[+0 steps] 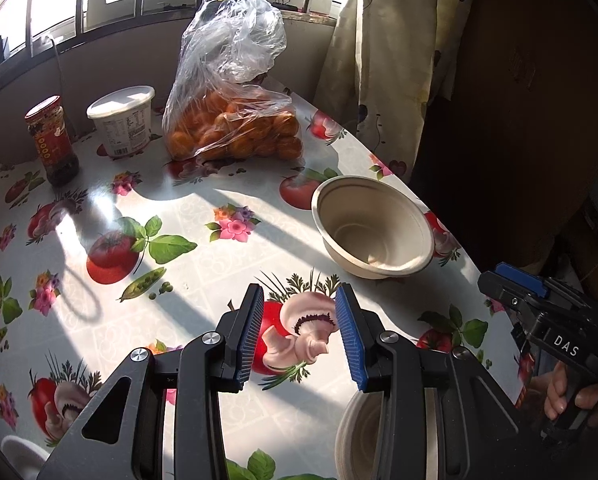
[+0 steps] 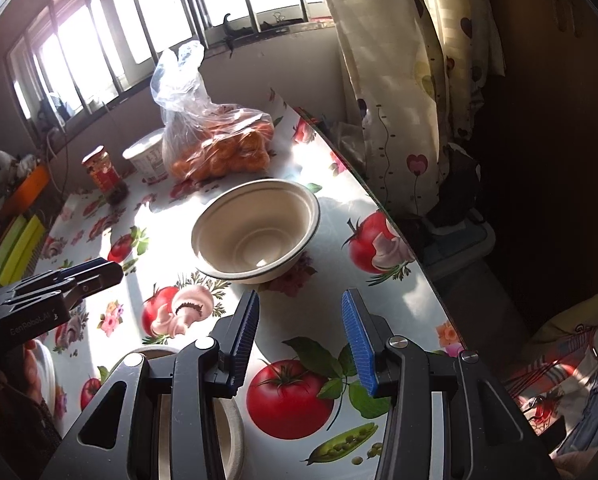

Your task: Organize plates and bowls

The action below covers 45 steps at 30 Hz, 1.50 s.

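The left gripper (image 1: 299, 336) and right gripper (image 2: 301, 338) are both held spread, nothing pinched, above the worktop (image 1: 203, 240). An upright beige bowl (image 2: 256, 231) is seen just ahead of the right gripper; a second bowl (image 1: 359, 440) is partly hidden beneath the left gripper.

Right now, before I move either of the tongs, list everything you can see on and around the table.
Bowl: one, cream, upright and empty, mid-table near the right edge.
Second bowl: one, cream, near edge, mostly hidden under the left tongs.
Plate: one, white, only partly seen at the near left.
Bag of oranges: one, clear plastic, far end.
Tub: one, white, lidded, left of the bag.
Jar: one, red label, dark contents, left of the tub.
Tablecloth: white, fruit and vegetable print.
Curtain: cream, patterned, right of the table.
Left tongs: open, empty.
Right tongs: open, empty.
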Tool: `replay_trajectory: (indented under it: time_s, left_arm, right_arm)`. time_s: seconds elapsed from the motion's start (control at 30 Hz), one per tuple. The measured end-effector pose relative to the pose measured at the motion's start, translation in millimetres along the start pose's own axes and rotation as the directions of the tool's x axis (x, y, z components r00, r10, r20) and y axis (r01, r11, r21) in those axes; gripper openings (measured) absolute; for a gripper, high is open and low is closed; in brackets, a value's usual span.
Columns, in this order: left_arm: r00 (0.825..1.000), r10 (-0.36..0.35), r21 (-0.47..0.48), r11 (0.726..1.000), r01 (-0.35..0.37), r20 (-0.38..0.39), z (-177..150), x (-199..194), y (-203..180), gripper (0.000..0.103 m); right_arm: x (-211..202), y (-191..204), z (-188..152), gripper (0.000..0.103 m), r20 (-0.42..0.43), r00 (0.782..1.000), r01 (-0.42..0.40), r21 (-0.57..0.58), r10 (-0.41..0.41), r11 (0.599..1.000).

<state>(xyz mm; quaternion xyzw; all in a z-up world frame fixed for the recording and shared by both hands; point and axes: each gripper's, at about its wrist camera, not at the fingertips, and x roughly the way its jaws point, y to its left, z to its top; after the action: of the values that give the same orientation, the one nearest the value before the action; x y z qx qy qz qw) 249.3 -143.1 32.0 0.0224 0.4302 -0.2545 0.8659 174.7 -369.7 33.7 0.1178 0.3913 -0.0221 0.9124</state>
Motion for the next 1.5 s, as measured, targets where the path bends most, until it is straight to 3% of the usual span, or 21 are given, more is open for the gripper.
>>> replay_trajectory:
  time_s: [0.23, 0.53, 0.83, 1.1, 1.5]
  left_arm:
    - [1.0, -0.011, 0.013, 1.0, 0.011, -0.006, 19, 18, 1, 0.039]
    - [0.997, -0.06, 0.006, 0.998, 0.06, -0.039, 32, 46, -2, 0.039]
    - [0.998, -0.05, 0.009, 0.999, 0.051, -0.041, 41, 59, -5, 0.039]
    - [0.997, -0.043, 0.01, 0.999, 0.044, -0.061, 43, 70, -7, 0.03]
    - [0.996, -0.049, 0.019, 0.999, 0.05, -0.076, 44, 78, -11, 0.024]
  right_arm:
    - [15, -12, 17, 0.043, 0.001, 1.0, -0.002, 0.001, 0.002, 1.0]
    - [41, -20, 31, 0.043, -0.028, 0.998, -0.063, 0.033, 0.064, 0.997]
    - [56, -21, 39, 0.043, -0.026, 0.997, -0.07, 0.015, 0.071, 0.997]
    - [70, -24, 39, 0.042, -0.041, 0.994, -0.098, 0.019, 0.099, 0.995]
    - [79, -21, 36, 0.022, -0.06, 0.991, -0.12, 0.02, 0.121, 0.993]
